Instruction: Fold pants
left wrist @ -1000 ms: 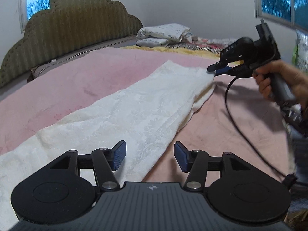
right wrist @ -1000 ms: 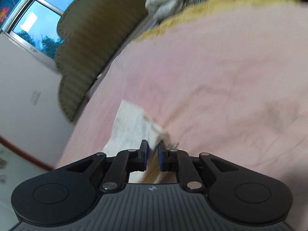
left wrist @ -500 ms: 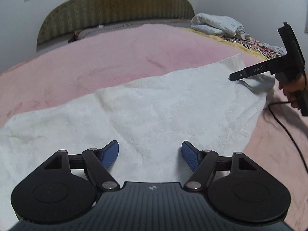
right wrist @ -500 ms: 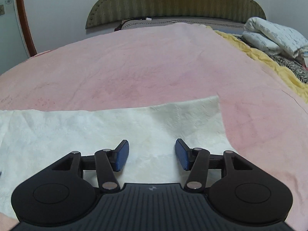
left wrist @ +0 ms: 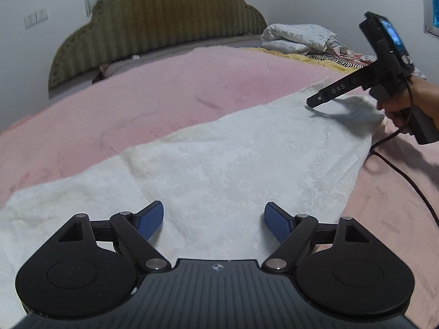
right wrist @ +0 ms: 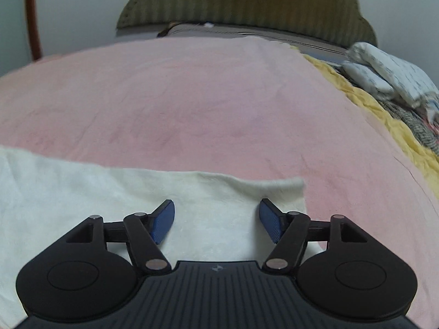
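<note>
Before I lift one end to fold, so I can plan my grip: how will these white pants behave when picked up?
The white pants will probably be floppy: they lie limp, following the pink blanket. Likely light, since the end by the right gripper rumples easily. The textured weave suggests they won't slip much.

Bed with ribbed olive upholstered headboard (left wrist: 156, 19), covered by a pink plush blanket (left wrist: 170, 93); on it lie the white textured fabric pants (left wrist: 247, 170) spread flat, a yellow quilted cover (right wrist: 384, 115) at the right edge, folded white printed bedding (left wrist: 299, 37).
</note>
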